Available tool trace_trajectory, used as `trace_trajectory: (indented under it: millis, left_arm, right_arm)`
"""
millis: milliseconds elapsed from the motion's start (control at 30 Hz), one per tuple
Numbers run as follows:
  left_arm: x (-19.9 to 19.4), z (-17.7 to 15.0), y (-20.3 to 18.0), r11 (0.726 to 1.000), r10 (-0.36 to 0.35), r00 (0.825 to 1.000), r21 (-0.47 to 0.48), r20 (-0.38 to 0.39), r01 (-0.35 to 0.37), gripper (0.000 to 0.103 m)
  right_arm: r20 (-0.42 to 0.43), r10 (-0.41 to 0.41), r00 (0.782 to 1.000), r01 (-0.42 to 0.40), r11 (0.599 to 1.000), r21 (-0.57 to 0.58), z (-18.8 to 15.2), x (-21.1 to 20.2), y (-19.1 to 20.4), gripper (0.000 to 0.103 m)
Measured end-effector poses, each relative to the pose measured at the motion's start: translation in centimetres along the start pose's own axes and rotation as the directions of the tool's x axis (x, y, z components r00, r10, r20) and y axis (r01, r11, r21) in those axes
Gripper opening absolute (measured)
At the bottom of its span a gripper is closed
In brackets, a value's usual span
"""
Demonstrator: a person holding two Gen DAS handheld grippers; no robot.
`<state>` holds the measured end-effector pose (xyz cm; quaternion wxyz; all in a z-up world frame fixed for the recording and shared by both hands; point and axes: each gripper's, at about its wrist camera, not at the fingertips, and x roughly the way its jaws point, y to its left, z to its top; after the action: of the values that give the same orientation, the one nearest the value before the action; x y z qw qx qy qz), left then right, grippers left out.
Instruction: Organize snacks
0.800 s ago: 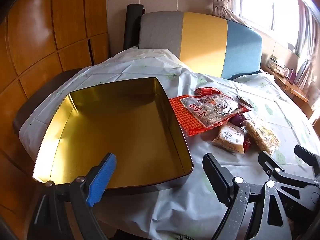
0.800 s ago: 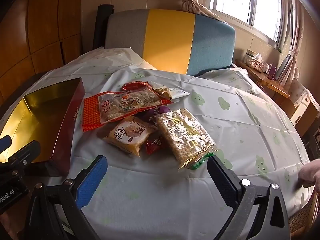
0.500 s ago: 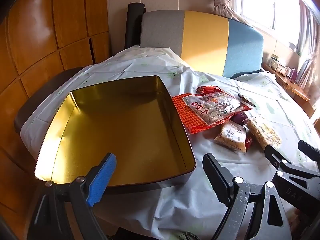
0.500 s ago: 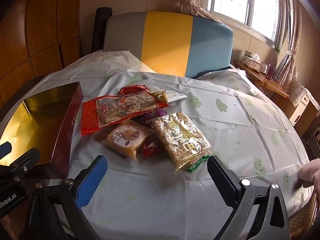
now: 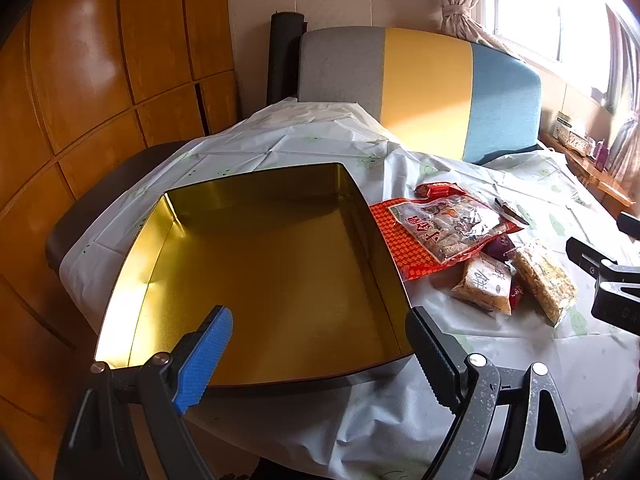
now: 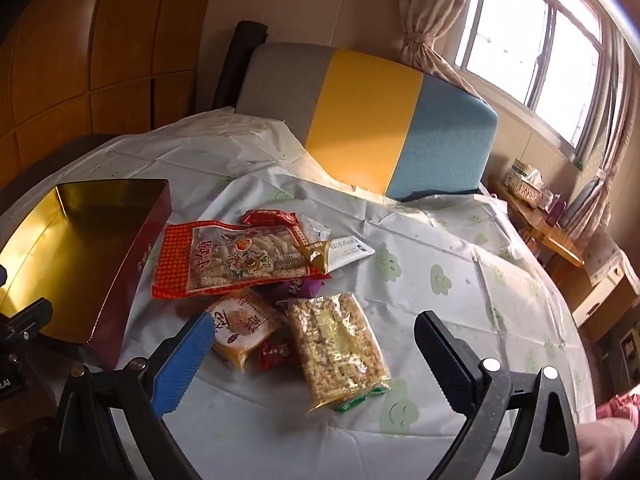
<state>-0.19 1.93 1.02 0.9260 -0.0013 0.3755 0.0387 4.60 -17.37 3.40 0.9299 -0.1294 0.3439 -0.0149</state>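
Observation:
An empty gold-lined tin (image 5: pixel 256 272) with dark red outer walls (image 6: pixel 132 264) sits on the table's left side. A pile of snacks lies to its right: a large red-orange packet (image 6: pixel 236 258), a clear puffed-rice bar pack (image 6: pixel 338 344), a small orange packet (image 6: pixel 244 326), a small red candy (image 6: pixel 276 354), a purple wrapper (image 6: pixel 296 286) and a white sachet (image 6: pixel 344 252). My left gripper (image 5: pixel 318 336) is open over the tin's near edge. My right gripper (image 6: pixel 312 346) is open, empty, just before the snack pile.
A white tablecloth with green prints (image 6: pixel 440 264) covers the round table. A grey, yellow and blue chair back (image 6: pixel 368 120) stands behind it. Wooden panels (image 5: pixel 100 60) line the left wall. A side shelf with small items (image 6: pixel 532 188) sits under the window at right.
My right gripper has moved forward and down toward the snack pile, which now looms larger. My left gripper has edged forward toward the tin. Both stay open.

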Motion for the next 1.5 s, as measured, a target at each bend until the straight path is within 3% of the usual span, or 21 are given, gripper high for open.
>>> trace_trajectory:
  millis: [133, 300, 400, 433, 467, 567, 1500]
  left_arm:
    - [-0.2, 0.0, 0.0, 1.0, 0.014, 1.0, 0.006, 0.001, -0.014, 0.089]
    - [-0.5, 0.0, -0.5, 0.999, 0.036, 0.999, 0.031, 0.008, -0.036, 0.089]
    - [-0.6, 0.0, -0.8, 0.998, 0.049, 0.999, 0.047, 0.009, -0.049, 0.089]
    - [-0.6, 0.0, -0.9, 0.998, 0.05, 0.999, 0.047, 0.011, -0.05, 0.089]
    - [-0.6, 0.0, -1.0, 0.998, 0.051, 0.999, 0.047, 0.01, -0.051, 0.089]
    - [-0.4, 0.1, -1.3, 0.997, 0.054, 0.999, 0.056, 0.006, -0.054, 0.089]
    - [1.8, 0.8, -3.5, 0.996, 0.009, 0.999, 0.088, -0.035, -0.006, 0.089]
  right_arm:
    - [0.021, 0.039, 0.999, -0.036, 0.994, -0.106, 0.8, 0.4, -0.6, 0.101]
    - [0.121, 0.064, 0.991, -0.036, 0.975, -0.221, 0.8, 1.1, -2.0, 0.101]
    - [0.107, 0.089, 0.99, -0.075, 0.989, -0.125, -0.4, 2.7, -4.0, 0.101]
    - [0.073, 0.092, 0.993, -0.086, 0.993, -0.081, -1.0, 3.6, -4.7, 0.101]
    - [-0.018, 0.078, 0.997, -0.079, 0.994, -0.072, -0.8, 4.7, -4.9, 0.097]
    - [-0.001, 0.14, 0.99, -0.14, 0.99, 0.017, -0.7, 4.6, -6.1, 0.096]
    - [-0.053, 0.133, 0.99, -0.129, 0.989, 0.079, -0.5, 5.9, -6.9, 0.096]
